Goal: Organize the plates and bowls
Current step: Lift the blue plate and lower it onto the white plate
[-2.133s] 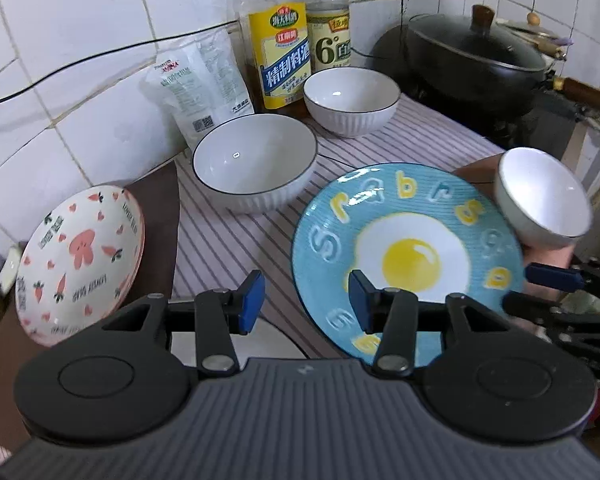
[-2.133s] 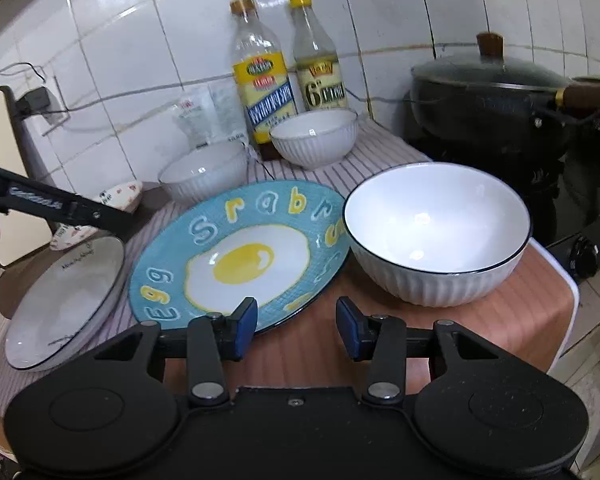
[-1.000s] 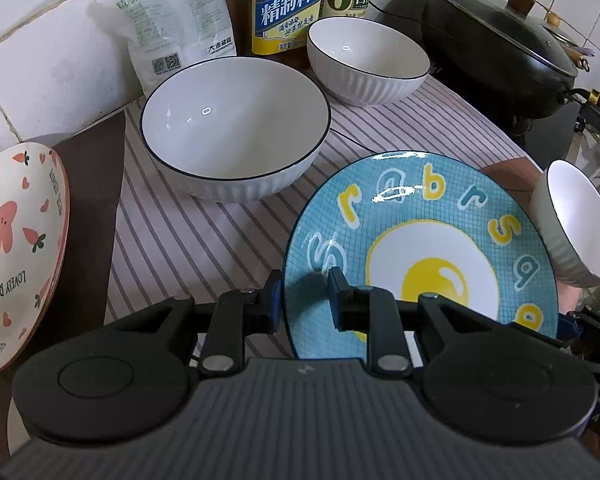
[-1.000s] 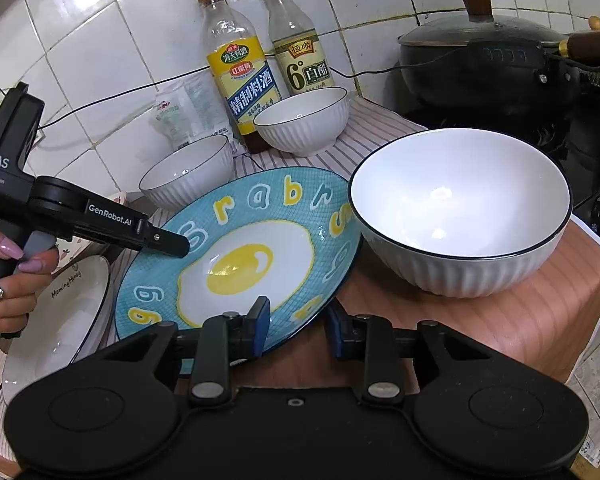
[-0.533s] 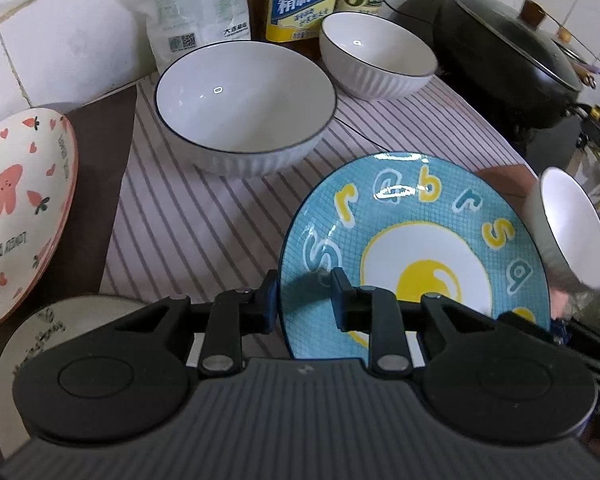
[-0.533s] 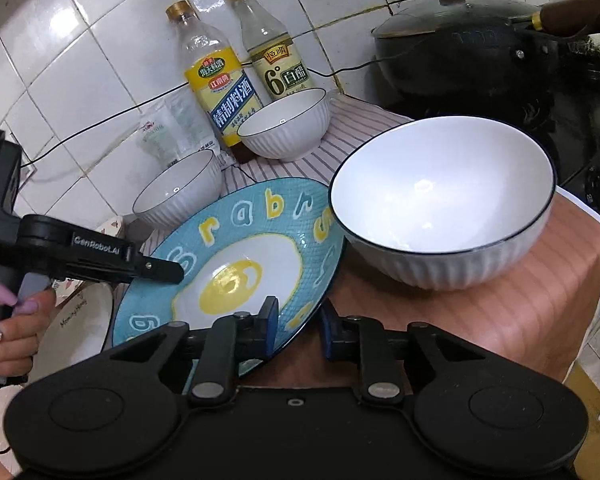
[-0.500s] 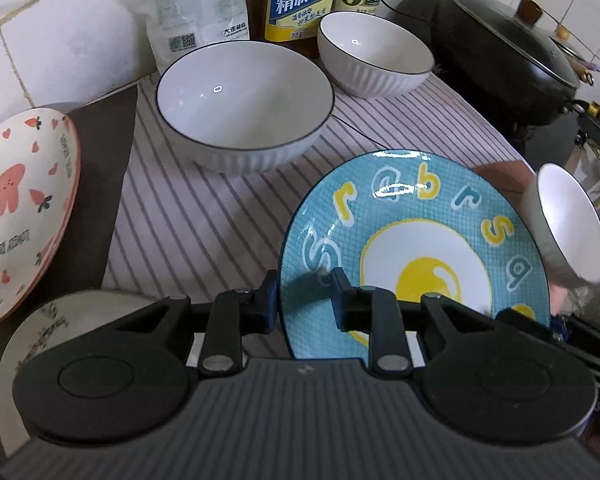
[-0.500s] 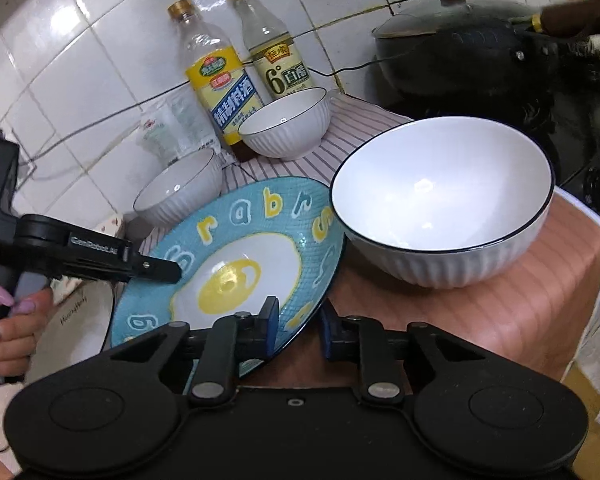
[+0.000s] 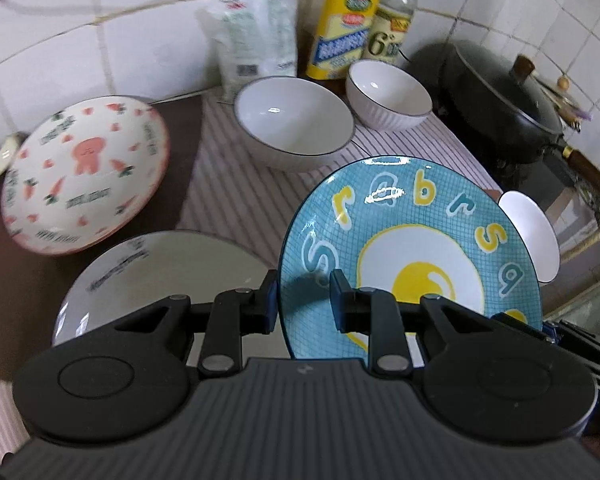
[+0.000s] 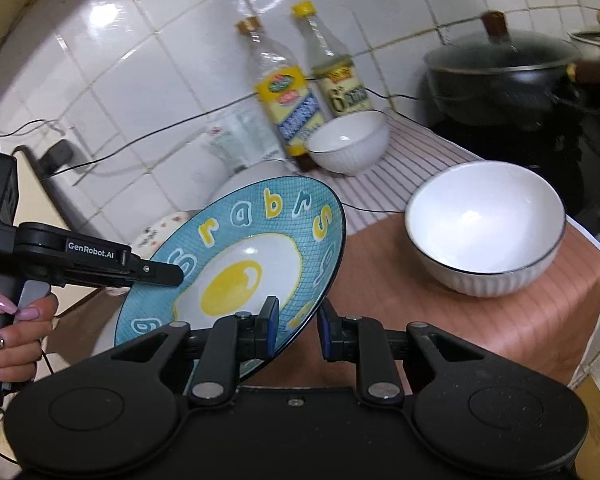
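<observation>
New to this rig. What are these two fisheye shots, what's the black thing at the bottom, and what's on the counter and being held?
No robot here: a person holds a hand-held gripper in each hand, with a camera on each looking along its fingers. The black shape at the bottom is the gripper itself. The left hand-held gripper and right hand-held gripper both clamp the rim of the blue egg plate, which is tilted. On the counter: a carrot-print plate, a white plate, three white bowls, two bottles and a lidded black pan.
</observation>
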The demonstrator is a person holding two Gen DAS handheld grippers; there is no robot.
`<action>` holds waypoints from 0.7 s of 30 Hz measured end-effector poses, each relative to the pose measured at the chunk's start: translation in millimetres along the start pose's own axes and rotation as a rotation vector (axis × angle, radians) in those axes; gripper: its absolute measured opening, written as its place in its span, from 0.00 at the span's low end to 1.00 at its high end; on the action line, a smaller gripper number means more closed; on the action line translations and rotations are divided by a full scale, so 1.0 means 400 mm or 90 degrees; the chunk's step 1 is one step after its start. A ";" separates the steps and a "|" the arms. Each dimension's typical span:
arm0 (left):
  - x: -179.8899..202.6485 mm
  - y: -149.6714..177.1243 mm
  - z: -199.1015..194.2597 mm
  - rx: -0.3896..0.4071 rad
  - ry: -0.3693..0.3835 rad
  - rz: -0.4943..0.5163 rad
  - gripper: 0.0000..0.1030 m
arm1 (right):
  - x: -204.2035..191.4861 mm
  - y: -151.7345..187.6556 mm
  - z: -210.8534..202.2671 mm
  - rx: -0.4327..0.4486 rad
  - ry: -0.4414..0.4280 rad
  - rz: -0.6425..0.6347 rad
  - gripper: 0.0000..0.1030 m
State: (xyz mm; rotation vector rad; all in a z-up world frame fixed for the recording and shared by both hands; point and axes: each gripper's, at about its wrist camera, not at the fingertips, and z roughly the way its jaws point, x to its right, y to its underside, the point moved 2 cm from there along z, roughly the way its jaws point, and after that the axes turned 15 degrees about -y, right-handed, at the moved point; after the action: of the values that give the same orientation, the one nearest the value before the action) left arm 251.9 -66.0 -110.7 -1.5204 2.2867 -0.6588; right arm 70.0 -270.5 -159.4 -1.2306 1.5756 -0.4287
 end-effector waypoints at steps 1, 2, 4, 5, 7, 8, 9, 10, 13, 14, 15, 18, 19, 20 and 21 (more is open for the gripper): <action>-0.012 0.006 -0.015 0.002 -0.003 -0.008 0.24 | -0.014 0.000 -0.003 -0.001 -0.005 -0.006 0.24; -0.025 0.013 -0.029 0.004 -0.007 -0.016 0.24 | -0.032 0.000 -0.003 -0.002 -0.011 -0.011 0.25; -0.056 0.033 -0.060 0.005 -0.019 -0.030 0.24 | -0.062 0.000 -0.003 -0.003 -0.022 -0.021 0.24; -0.070 0.039 -0.071 0.005 -0.023 -0.037 0.24 | -0.078 -0.001 -0.003 -0.004 -0.028 -0.026 0.24; -0.107 0.059 -0.098 0.005 -0.030 -0.058 0.24 | -0.105 -0.002 0.002 -0.012 -0.041 -0.036 0.24; -0.124 0.067 -0.108 0.006 -0.032 -0.066 0.24 | -0.118 0.000 0.006 -0.016 -0.049 -0.040 0.24; -0.143 0.079 -0.119 0.008 -0.037 -0.076 0.24 | -0.133 0.003 0.013 -0.021 -0.057 -0.044 0.24; -0.158 0.088 -0.126 0.007 -0.040 -0.085 0.24 | -0.145 0.006 0.019 -0.027 -0.062 -0.049 0.24; -0.208 0.118 -0.141 0.001 -0.054 -0.117 0.24 | -0.181 0.018 0.039 -0.046 -0.076 -0.061 0.24; -0.223 0.126 -0.143 -0.001 -0.058 -0.126 0.24 | -0.190 0.021 0.045 -0.054 -0.079 -0.065 0.24; -0.239 0.137 -0.146 -0.005 -0.061 -0.136 0.24 | -0.203 0.025 0.055 -0.062 -0.082 -0.071 0.24; -0.283 0.165 -0.149 -0.013 -0.067 -0.163 0.24 | -0.232 0.039 0.078 -0.083 -0.091 -0.086 0.24; -0.292 0.172 -0.148 -0.017 -0.069 -0.170 0.24 | -0.240 0.043 0.088 -0.091 -0.094 -0.090 0.24; -0.304 0.179 -0.145 -0.020 -0.072 -0.178 0.24 | -0.245 0.047 0.095 -0.097 -0.096 -0.093 0.24; -0.317 0.187 -0.141 -0.024 -0.074 -0.184 0.24 | -0.251 0.050 0.106 -0.105 -0.098 -0.097 0.24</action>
State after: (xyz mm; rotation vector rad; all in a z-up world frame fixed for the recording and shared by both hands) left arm 214.5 86.8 -102.0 -1.8763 2.0250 -0.5849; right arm 89.8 -163.1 -141.2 -1.4818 1.4128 -0.2967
